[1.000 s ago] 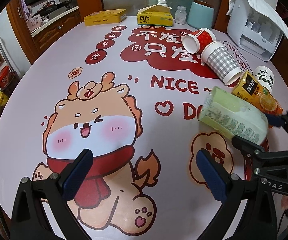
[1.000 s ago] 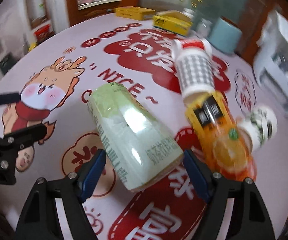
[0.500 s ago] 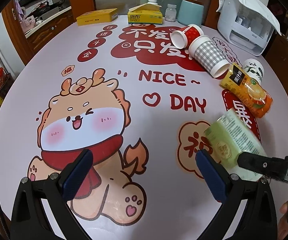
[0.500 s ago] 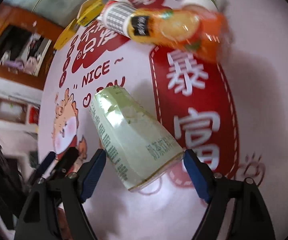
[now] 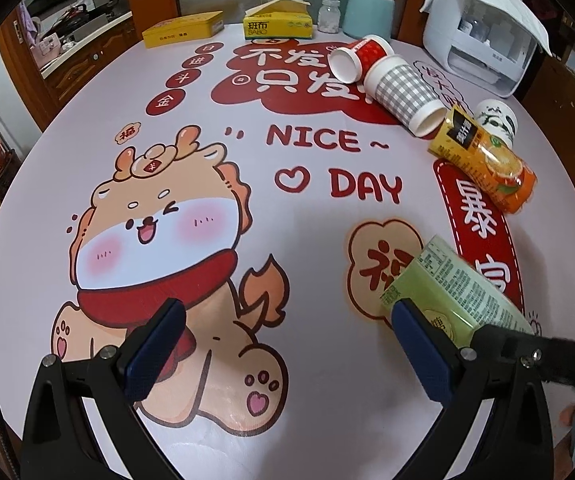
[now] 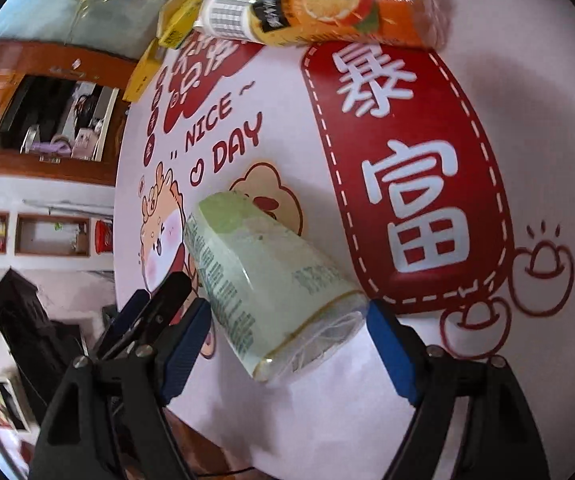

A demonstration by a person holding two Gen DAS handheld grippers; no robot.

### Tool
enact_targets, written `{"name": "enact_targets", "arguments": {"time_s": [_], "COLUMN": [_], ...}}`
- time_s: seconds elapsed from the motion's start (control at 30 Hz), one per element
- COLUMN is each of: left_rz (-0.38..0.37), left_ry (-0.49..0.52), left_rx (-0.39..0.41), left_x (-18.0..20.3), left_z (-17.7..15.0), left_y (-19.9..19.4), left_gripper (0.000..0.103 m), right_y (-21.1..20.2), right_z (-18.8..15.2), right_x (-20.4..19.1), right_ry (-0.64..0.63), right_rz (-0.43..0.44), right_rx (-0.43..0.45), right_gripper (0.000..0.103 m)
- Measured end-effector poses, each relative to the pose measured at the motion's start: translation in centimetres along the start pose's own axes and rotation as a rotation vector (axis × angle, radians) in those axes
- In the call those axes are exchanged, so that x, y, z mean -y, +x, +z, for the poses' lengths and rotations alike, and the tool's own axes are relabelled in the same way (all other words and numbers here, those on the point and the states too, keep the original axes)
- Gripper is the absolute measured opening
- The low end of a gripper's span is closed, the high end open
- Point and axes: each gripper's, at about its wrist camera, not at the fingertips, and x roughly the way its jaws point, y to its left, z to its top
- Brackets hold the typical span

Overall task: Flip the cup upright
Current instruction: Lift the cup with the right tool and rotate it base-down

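Starting on the left side: the left gripper (image 5: 287, 344) is just hanging over the table (image 5: 247, 432) above the cartoon dragon print, jaws spread wide with nothing between them — it's not doing anything for this one as far as I can see.

Moving right, the green cup (image 6: 271, 288) is the one being worked. The right gripper (image 6: 287, 340) has it squeezed between its blue pads (image 6: 391, 352), near the cup's film-sealed wide end. The narrow base points away from the camera and toward the table, over by the red banner and the cloud-shaped print. From the left wrist view the cup (image 5: 455, 292) looks tilted, not standing, and I honestly can't tell if the base is touching the table or just above it.

So progress-wise I'd say it's a bit past halfway: picked up and mostly rotated, but not set down and not let go. What's left is planting the base flat, opening up, and backing off without knocking it.

Further right and back, the orange cup (image 5: 483, 160), the checkered cup (image 5: 403, 92), the red cup (image 5: 359, 60) are all on their sides — the panda cup (image 5: 495, 120) I can't call.
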Motion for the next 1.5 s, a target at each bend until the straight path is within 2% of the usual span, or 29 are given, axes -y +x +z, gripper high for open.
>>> {"name": "enact_targets", "arguments": {"time_s": [0.13, 0.23, 0.33, 0.47, 0.6, 0.63, 0.67, 0.77, 1.0, 1.13, 1.23, 1.4, 1.5], "left_rz": [-0.002, 0.002, 0.002, 0.004, 0.005, 0.005, 0.005, 0.004, -0.004, -0.005, -0.005, -0.015, -0.032], "left_ry": [0.008, 0.012, 0.012, 0.014, 0.013, 0.013, 0.013, 0.013, 0.015, 0.016, 0.019, 0.015, 0.008], "left_rx": [-0.004, -0.009, -0.013, -0.013, -0.014, -0.013, -0.013, -0.012, -0.001, 0.004, 0.007, 0.009, 0.003], "left_x": [0.0, -0.1, -0.3, -0.4, -0.5, -0.5, -0.5, -0.6, -0.6, -0.5, -0.4, -0.6, -0.6], "left_z": [-0.3, -0.4, -0.5, -0.5, -0.6, -0.6, -0.6, -0.6, -0.9, -1.0, -1.1, -1.1, -1.0], "left_y": [0.0, 0.0, 0.0, 0.0, -0.1, -0.1, -0.1, -0.2, -1.1, -1.5, -1.9, -2.4, -2.7], "left_gripper": [0.102, 0.102, 0.102, 0.102, 0.102, 0.102, 0.102, 0.102, 0.102, 0.102, 0.102, 0.102, 0.102], "right_y": [-0.6, -1.0, -1.0, -0.6, 0.4, 0.4, 0.5, 0.2, -0.9, -1.0, -0.8, -0.8, -1.4], "right_z": [-0.1, -0.3, -0.6, -0.8, -0.7, -0.8, -1.0, -1.3, -1.5, -1.3, -1.2, -1.5, -1.9], "right_x": [-1.2, -2.0, -2.6, -3.4, -3.8, -3.8, -4.0, -4.0, -2.4, -1.4, -0.7, -0.5, -0.8], "right_ry": [-0.17, -0.294, -0.399, -0.518, -0.579, -0.585, -0.593, -0.573, -0.313, -0.171, -0.055, -0.002, -0.009], "right_rz": [-0.088, -0.162, -0.203, -0.237, -0.272, -0.272, -0.268, -0.274, -0.239, -0.175, -0.08, 0.006, 0.035], "right_rx": [0.051, 0.097, 0.114, 0.083, 0.047, 0.044, 0.048, 0.08, 0.179, 0.219, 0.197, 0.17, 0.184], "right_gripper": [0.081, 0.085, 0.086, 0.087, 0.086, 0.083, 0.075, 0.076, 0.076, 0.076, 0.076, 0.079, 0.089]}}
